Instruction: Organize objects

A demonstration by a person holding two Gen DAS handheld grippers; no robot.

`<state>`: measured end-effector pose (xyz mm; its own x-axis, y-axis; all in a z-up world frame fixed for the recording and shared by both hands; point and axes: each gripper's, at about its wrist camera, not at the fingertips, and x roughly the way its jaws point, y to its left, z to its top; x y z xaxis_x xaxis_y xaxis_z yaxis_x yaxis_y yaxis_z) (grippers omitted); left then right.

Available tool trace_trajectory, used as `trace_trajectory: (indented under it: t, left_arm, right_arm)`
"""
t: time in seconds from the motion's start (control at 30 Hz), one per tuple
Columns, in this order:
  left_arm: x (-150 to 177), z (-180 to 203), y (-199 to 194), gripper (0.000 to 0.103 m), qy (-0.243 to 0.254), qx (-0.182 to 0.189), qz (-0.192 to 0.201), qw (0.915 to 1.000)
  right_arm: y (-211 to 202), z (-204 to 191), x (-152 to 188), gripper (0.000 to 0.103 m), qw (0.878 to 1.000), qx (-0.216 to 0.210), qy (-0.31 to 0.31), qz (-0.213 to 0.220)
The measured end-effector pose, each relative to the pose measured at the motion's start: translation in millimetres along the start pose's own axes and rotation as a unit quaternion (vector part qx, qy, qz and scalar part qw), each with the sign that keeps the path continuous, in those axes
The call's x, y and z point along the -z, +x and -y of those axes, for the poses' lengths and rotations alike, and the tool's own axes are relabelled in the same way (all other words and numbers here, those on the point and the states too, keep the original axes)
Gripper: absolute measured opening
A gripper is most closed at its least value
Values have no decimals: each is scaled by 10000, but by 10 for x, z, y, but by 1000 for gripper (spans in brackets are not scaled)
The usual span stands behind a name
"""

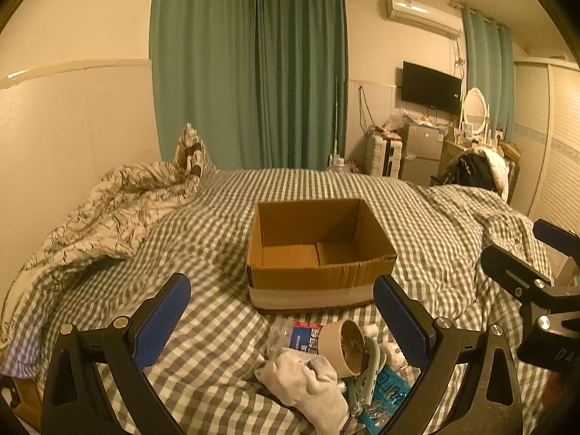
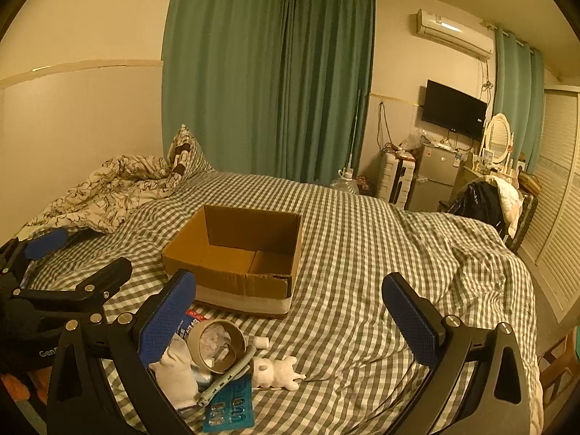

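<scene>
**Both grippers hovering wide apart over the pile, box waiting beyond**

The left gripper [image 1: 281, 311] is hanging above the bed with its blue-padded fingers [image 1: 163, 320] spread wide and gripping nothing. Just ahead of it and slightly toward its right finger, a small heap is lying on the grey-and-white checked bedsheet [image 1: 203, 217]: a beige cardboard tape roll [image 1: 346, 348] is resting on its side against a crumpled clear plastic bottle with a red-and-blue label [image 1: 301, 337], a white fabric glove [image 1: 308, 388] is lying nearest the camera, and a teal blister card [image 1: 389, 393] is sitting under a pale green clip-like tool [image 1: 369, 369]. Farther forward, the open brown cardboard box [image 1: 319, 253] is standing upright with nothing in it.

The right gripper [image 2: 290, 322] is likewise being held released, jaws wide, empty. The same heap is lying beside its left finger, with a small white figurine [image 2: 277, 373] just right of the tape roll, and the box is sitting ahead, toward its left.
</scene>
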<state>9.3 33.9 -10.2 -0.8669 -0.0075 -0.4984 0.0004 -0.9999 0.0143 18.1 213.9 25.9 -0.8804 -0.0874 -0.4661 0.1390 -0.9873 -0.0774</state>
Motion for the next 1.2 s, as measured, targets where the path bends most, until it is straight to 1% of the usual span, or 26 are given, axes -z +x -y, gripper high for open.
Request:
trace_trajectory:
  t: [0.13, 0.27, 0.4, 0.5, 0.57, 0.63, 0.73, 0.77, 0.83, 0.87, 0.93, 0.97, 1.03, 1.07, 1.1, 1.13, 1.2]
  left_arm:
    - [153, 28, 169, 103, 22, -88, -310, 9995]
    - [335, 5, 368, 103, -164, -82, -697, 9974]
    - [525, 25, 523, 102, -241, -79, -1117, 9934]
    - [710, 104, 633, 101, -143, -78, -1452, 9893]
    - [830, 166, 722, 98, -1, -96, -1657, 9861]
    - [965, 236, 834, 92, 183, -131, -1868, 9821]
    - [1093, 274, 945, 83, 250, -94, -2069, 9780]
    - [1118, 270, 966, 82, 225, -35, -2079, 9779]
    - [1134, 276, 979, 74, 253, 59, -2056, 9783]
    - [1129, 286, 975, 73, 298, 79, -2045, 9784]
    - [1116, 300, 975, 67, 374, 100, -2025, 9785]
    - [1109, 301, 972, 66, 395, 117, -2029, 9783]
    - [1086, 291, 970, 62, 393, 140, -2042, 9780]
    - [1073, 289, 969, 61, 387, 155, -2062, 9776]
    - [1048, 286, 981, 59, 394, 157, -2083, 9771]
    - [1026, 285, 987, 57, 411, 158, -2099, 9767]
    - [986, 290, 977, 55, 439, 166, -2093, 9767]
  right_arm:
    - [131, 98, 132, 103, 9998, 13, 72, -206]
    - [313, 181, 323, 103, 9989, 36, 85, -470]
    - [521, 239, 531, 103, 9972, 44, 43, -742]
    - [735, 288, 737, 103, 9948, 56, -3, -1022]
    - [879, 311, 858, 103, 9925, 26, -3, -1223]
    - [1043, 338, 991, 102, 9889, -73, 74, -1481]
    - [1211, 339, 1130, 100, 9837, -259, 143, -1775]
    - [1266, 326, 1168, 100, 9820, -329, 154, -1853]
    - [1375, 273, 1229, 100, 9787, -496, 174, -1983]
    - [1400, 256, 1250, 100, 9778, -554, 175, -2015]
    - [1485, 194, 1282, 100, 9749, -657, 141, -2121]
    - [1526, 152, 1297, 99, 9739, -665, 112, -2168]
    - [1614, 108, 1334, 93, 9708, -698, 76, -2296]
    - [1652, 102, 1351, 91, 9691, -738, 102, -2351]
    - [1682, 99, 1365, 87, 9675, -768, 132, -2404]
    - [1697, 95, 1376, 81, 9666, -786, 141, -2434]
    - [1696, 82, 1386, 80, 9663, -770, 89, -2456]
